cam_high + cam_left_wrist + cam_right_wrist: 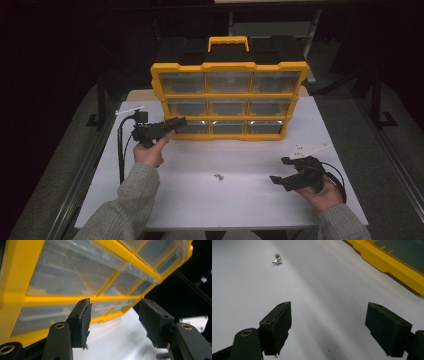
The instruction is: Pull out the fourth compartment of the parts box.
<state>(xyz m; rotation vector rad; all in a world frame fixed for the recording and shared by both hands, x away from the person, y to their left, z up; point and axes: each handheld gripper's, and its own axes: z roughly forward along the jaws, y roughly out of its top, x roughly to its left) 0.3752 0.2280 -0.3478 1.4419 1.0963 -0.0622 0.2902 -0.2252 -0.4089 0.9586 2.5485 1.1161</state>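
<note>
A yellow drawer organizer (pixel 229 95) with clear drawers and a yellow handle stands upright at the back of the white table (pixel 240 205). My left gripper (pixel 180 121) is held just off the cabinet's lower left corner and points at the bottom row of drawers. In the left gripper view its jaws (pixel 113 320) stand open with nothing between them, and the organizer's frame (pixel 62 300) looms close ahead. My right gripper (pixel 278 170) hovers low over the table's right side, open and empty (pixel 328 327). A few small metal screws (pixel 218 176) lie on the table, seen far ahead as screws (pixel 276 259).
The organizer's bottom yellow edge (pixel 392 267) runs along the upper right of the right gripper view. A cable (pixel 120 150) trails from the left gripper down the table's left side. Dark floor and metal frame legs surround the table.
</note>
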